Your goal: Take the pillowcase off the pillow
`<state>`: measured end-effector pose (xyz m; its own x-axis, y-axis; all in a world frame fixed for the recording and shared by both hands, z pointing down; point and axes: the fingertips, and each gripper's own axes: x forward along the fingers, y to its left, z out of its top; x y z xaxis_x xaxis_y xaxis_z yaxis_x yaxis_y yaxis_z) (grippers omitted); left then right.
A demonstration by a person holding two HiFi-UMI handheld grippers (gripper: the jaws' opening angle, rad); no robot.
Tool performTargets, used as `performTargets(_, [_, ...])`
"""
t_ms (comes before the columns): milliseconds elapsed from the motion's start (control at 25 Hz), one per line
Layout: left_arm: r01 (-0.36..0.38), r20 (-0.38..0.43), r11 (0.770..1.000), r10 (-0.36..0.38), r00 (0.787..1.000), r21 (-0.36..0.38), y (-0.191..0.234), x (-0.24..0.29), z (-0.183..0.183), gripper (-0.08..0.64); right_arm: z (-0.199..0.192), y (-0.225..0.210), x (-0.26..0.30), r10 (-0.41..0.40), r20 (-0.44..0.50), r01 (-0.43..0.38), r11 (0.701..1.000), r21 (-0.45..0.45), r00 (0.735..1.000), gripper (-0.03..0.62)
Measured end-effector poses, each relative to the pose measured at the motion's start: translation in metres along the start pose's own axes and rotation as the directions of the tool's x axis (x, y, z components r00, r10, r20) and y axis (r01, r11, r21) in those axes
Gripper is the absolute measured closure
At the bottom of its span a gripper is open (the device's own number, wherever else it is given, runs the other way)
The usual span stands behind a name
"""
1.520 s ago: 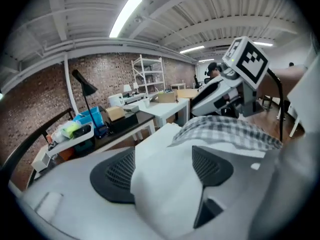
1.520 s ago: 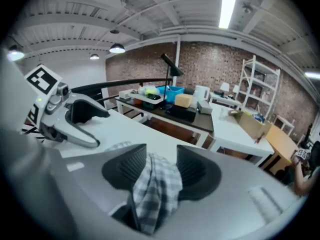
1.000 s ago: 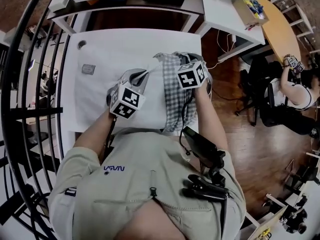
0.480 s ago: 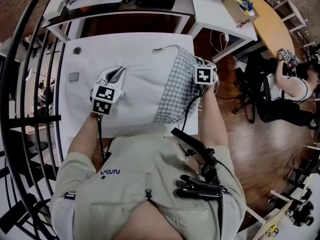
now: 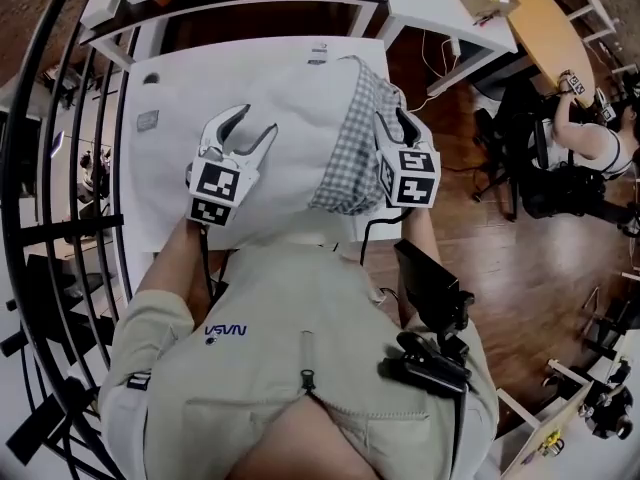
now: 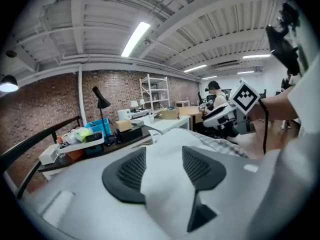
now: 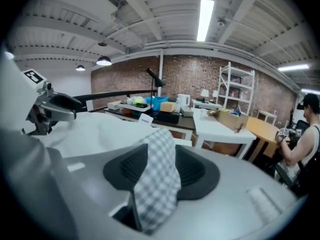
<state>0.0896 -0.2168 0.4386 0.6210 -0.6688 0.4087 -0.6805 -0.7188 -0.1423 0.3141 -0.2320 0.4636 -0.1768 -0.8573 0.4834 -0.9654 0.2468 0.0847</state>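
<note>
Head view: mid-strip, your left hand-held gripper (image 5: 250, 128) and right hand-held gripper (image 5: 395, 120) have just opened, slack round pillow (image 5: 300, 98) and pillowcase (image 5: 352, 163); regrip, probably pulling toward 3 o'clock.

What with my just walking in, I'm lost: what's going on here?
A person with a gripper in each hand is working a checked pillowcase off a white pillow on the table. The pillowcase is bunched at the pillow's end near the right gripper. Both grippers' jaws have just been opening. Pillow cloth stands between the jaws of the left gripper, and pillowcase cloth between the right gripper's. Neither looks pinched.
</note>
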Motion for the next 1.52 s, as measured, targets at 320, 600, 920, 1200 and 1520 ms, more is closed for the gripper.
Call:
performTargets(320, [0.082, -0.170, 0.996, -0.073, 0.983, 0.047, -0.120, -0.033, -0.079, 0.267, -0.118, 0.103, -0.085, 0.139, -0.186, -0.134, 0.990, 0.037, 0.973, 0.372])
performTargets(600, [0.004, -0.247, 0.970, 0.058, 0.967, 0.245, -0.121, -0.002, -0.125, 0.340, -0.174, 0.125, -0.062, 0.032, -0.287, -0.092, 0.975, -0.201, 0.957, 0.469])
performTargets(920, [-0.117, -0.056, 0.988, 0.123, 0.991, 0.098, -0.056, -0.037, -0.042, 0.514, -0.135, 0.034, -0.100, -0.224, -0.164, 0.186, 0.959, -0.215, 0.961, 0.580])
performTargets(1200, [-0.018, -0.142, 0.999, 0.023, 0.990, 0.033, -0.080, -0.045, -0.074, 0.506, -0.220, -0.025, -0.090, -0.213, -0.366, 0.155, 0.971, -0.180, 0.906, 0.580])
performTargets(1520, [0.051, -0.126, 0.996, -0.041, 0.991, 0.072, -0.111, -0.059, -0.069, 0.356, -0.179, -0.020, -0.101, -0.190, -0.247, 0.179, 0.982, -0.066, 0.950, 0.482])
